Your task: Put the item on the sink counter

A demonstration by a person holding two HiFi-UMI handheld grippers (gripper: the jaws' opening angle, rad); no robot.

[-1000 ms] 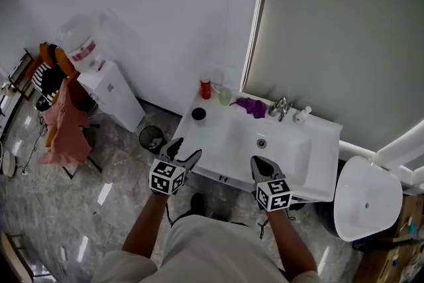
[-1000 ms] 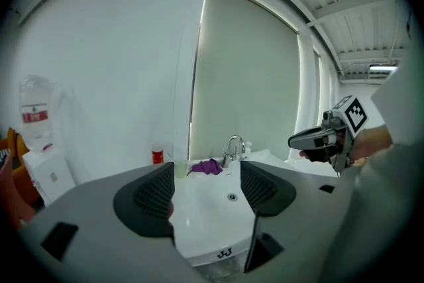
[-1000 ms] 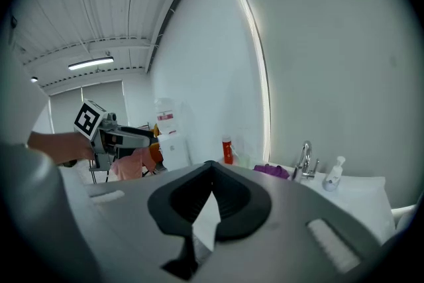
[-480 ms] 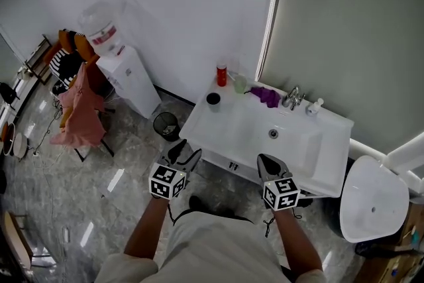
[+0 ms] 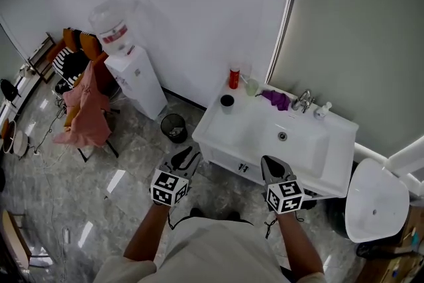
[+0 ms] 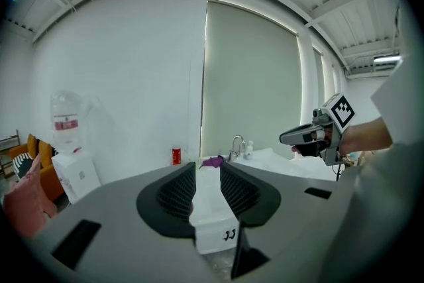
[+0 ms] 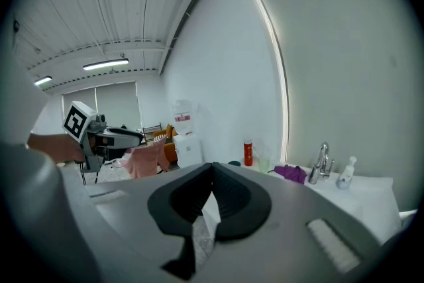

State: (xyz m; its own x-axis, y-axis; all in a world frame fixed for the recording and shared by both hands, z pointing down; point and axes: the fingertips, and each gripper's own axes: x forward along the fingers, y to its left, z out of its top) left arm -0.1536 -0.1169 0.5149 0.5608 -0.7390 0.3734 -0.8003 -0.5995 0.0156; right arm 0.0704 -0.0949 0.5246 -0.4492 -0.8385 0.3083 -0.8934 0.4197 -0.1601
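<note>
"What sits in the glossy white sink counter (image 5: pixel 222 126)?"

"Its rectangular basin shows only a drain. Along the back rim stand a red cylindrical bottle (image 5: pixel 233 77), a translucent pale green cup (image 5: pixel 252 87) and a small round black pot (image 5: pixel 227 101). I can't make out what they hold. A crumpled purple cloth (image 5: pixel 276 100) lies by the chrome tap (image 5: pixel 305 101)."

"And the item?"

"I can't tell which one it is. The left gripper (image 6: pixel 209 166) has its ribbed black jaws a narrow gap apart. They've just been closing, with nothing between them. The right gripper (image 7: pixel 212 166) is clenched, empty."

I see a glossy white sink counter (image 5: pixel 228 124), probably ceramic from this distance, carrying a shiny metal faucet (image 5: pixel 305 101) and a soft purple cloth (image 5: pixel 275 99). The grey floor (image 5: pixel 86 209) looks like polished, reflective stone tile.
</note>
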